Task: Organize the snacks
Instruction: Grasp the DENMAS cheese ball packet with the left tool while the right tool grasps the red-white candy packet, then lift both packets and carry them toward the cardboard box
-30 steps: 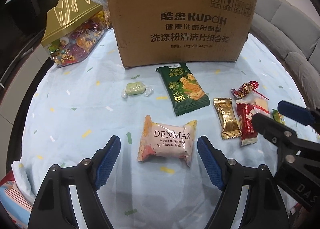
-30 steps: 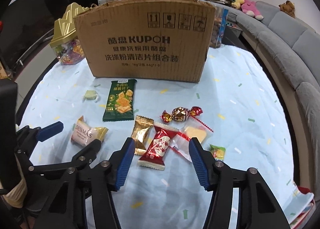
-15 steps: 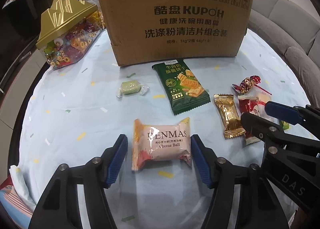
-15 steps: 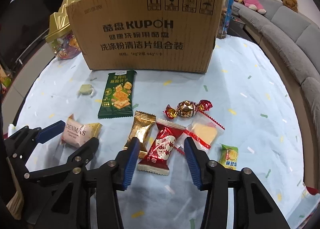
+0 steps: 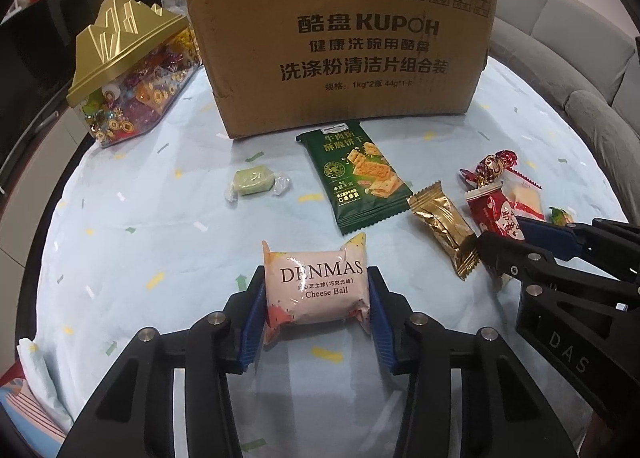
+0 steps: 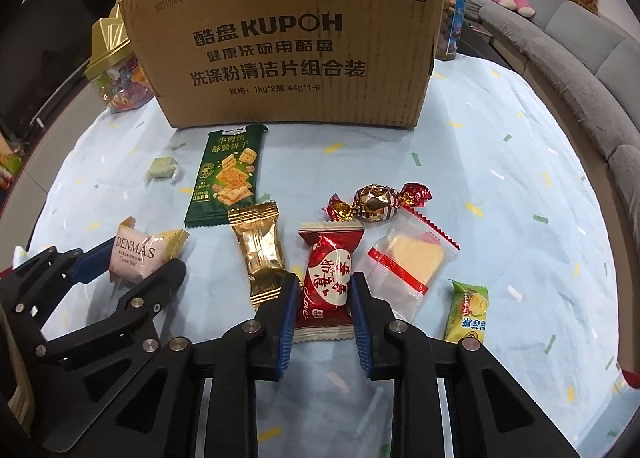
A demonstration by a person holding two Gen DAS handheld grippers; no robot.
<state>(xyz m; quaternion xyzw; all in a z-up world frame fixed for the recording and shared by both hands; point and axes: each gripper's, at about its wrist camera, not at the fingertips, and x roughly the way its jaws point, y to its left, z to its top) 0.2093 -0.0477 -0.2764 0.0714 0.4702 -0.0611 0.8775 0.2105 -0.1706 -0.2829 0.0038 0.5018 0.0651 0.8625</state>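
Snacks lie scattered on the confetti-print tablecloth (image 5: 120,242) before the KUPOH cardboard box (image 5: 340,38). We find the left gripper (image 5: 316,298) closing, its pads against the pink DENMAS Cheese Ball packet (image 5: 316,286). We find the right gripper (image 6: 324,306) clamped on the red candy packet (image 6: 326,278), beside a gold packet (image 6: 260,254).

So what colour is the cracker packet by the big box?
Dark green cracker packet, clearest in the right wrist view.

Left gripper (image 5: 316,312) and right gripper (image 6: 324,308): black angular frames with silver screws and ribbed blue pads (image 6: 289,320); "DAS" was embossed on one.
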